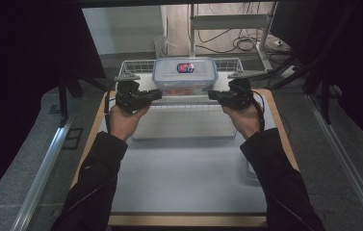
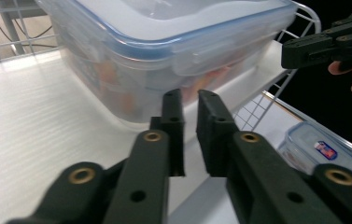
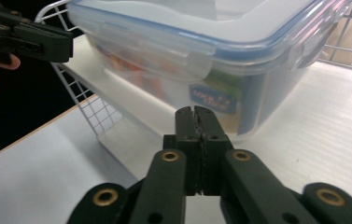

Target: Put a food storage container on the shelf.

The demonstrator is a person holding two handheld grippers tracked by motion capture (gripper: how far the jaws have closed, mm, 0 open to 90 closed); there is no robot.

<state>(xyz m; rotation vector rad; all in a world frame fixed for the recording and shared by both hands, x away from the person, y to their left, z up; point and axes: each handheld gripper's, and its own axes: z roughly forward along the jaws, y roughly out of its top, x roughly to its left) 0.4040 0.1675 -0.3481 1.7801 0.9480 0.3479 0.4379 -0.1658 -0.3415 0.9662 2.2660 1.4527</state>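
High view: clear lidded container [image 1: 185, 76], blue seal, food inside, sits in white wire basket [image 1: 132, 66] at far end of surface [image 1: 188, 168], lid clipped shut. Left hand-held gripper [image 1: 158, 94] just beside its left side, jaws narrowly apart, nothing between. Right hand-held gripper [image 1: 212, 95] opp. side, jaws together, empty. Judgement: approach done; grasp/unclip not yet begun.

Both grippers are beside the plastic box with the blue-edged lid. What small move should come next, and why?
Probably open both sets of jaws wider and bring them to the side latches of the plastic box. The left gripper shows a narrow gap with nothing in it, the right gripper is shut, and both are apart from the box, which stands in the wire basket.
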